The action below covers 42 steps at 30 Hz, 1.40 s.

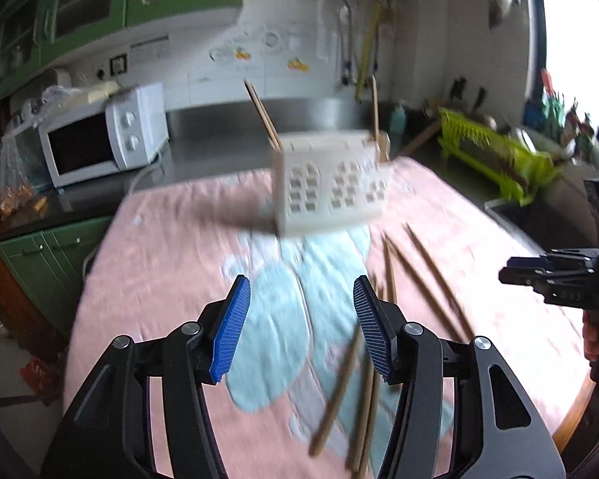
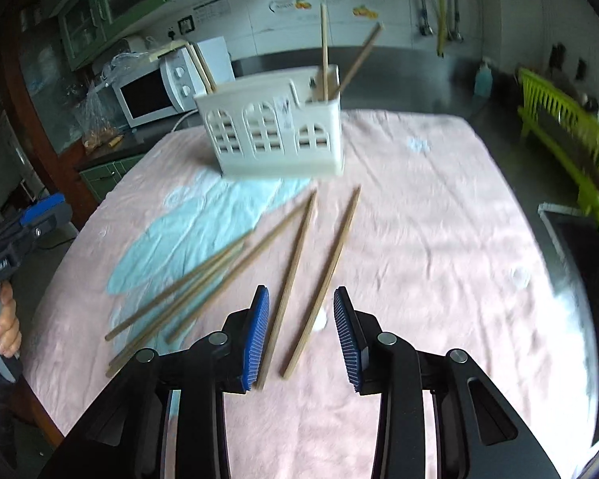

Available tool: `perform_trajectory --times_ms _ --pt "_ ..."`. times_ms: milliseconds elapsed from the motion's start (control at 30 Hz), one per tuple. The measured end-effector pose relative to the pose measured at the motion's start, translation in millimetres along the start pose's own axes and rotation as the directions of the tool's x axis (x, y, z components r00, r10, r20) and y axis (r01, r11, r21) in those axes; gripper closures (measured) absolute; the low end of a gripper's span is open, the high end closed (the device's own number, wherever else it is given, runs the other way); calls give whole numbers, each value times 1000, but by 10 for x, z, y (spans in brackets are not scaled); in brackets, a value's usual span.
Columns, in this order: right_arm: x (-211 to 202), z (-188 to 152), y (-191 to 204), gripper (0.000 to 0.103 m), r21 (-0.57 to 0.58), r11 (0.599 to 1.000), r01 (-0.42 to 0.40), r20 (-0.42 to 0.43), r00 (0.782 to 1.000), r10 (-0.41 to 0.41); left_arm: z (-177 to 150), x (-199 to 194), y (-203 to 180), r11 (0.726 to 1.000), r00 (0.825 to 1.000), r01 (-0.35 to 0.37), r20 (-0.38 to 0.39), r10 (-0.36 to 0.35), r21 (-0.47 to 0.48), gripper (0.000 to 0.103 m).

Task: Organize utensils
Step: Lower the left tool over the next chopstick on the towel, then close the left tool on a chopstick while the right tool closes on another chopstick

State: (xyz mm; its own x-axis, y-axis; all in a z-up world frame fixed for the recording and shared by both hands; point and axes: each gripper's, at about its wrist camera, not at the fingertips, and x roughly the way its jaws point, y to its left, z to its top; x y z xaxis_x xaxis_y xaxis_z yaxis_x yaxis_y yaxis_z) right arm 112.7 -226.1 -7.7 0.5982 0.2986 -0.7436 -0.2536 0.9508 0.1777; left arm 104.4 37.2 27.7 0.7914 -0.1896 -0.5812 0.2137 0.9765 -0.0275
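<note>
A white slotted utensil holder (image 1: 331, 183) (image 2: 275, 131) stands at the far middle of the table, with a few wooden chopsticks (image 2: 324, 48) upright in it. Several loose wooden chopsticks (image 2: 295, 271) (image 1: 339, 387) lie on the pink cloth in front of it. My left gripper (image 1: 301, 327) is open and empty above the cloth, with chopsticks just under its right finger. My right gripper (image 2: 301, 335) is open and empty, low over two chopsticks that lie between its fingers. It also shows in the left wrist view (image 1: 547, 275).
A pink and light-blue cloth (image 2: 419, 219) covers the table. A white microwave (image 1: 104, 139) stands on the counter at the back left. A lime-green dish rack (image 1: 495, 159) sits at the right by a sink (image 1: 539, 219).
</note>
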Motion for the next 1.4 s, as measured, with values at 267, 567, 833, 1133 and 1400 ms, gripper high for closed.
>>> perform_trajectory --times_ms 267,567,833,1133,1400 --pt "232 -341 28 77 29 995 99 -8 995 -99 -524 290 -209 991 984 93 -162 -76 101 59" --pt "385 -430 -26 80 84 992 97 -30 995 -95 -787 606 -182 986 960 141 -255 -114 89 77" --pt "472 -433 -8 81 102 990 98 -35 995 -95 -861 721 -234 983 953 140 -287 -100 122 84" --pt "576 -330 15 86 129 986 106 -23 994 -104 -860 710 -239 980 955 145 -278 -103 134 84" --pt "750 -284 33 93 107 982 158 -42 987 -154 -867 699 -250 980 956 141 -275 -98 141 86"
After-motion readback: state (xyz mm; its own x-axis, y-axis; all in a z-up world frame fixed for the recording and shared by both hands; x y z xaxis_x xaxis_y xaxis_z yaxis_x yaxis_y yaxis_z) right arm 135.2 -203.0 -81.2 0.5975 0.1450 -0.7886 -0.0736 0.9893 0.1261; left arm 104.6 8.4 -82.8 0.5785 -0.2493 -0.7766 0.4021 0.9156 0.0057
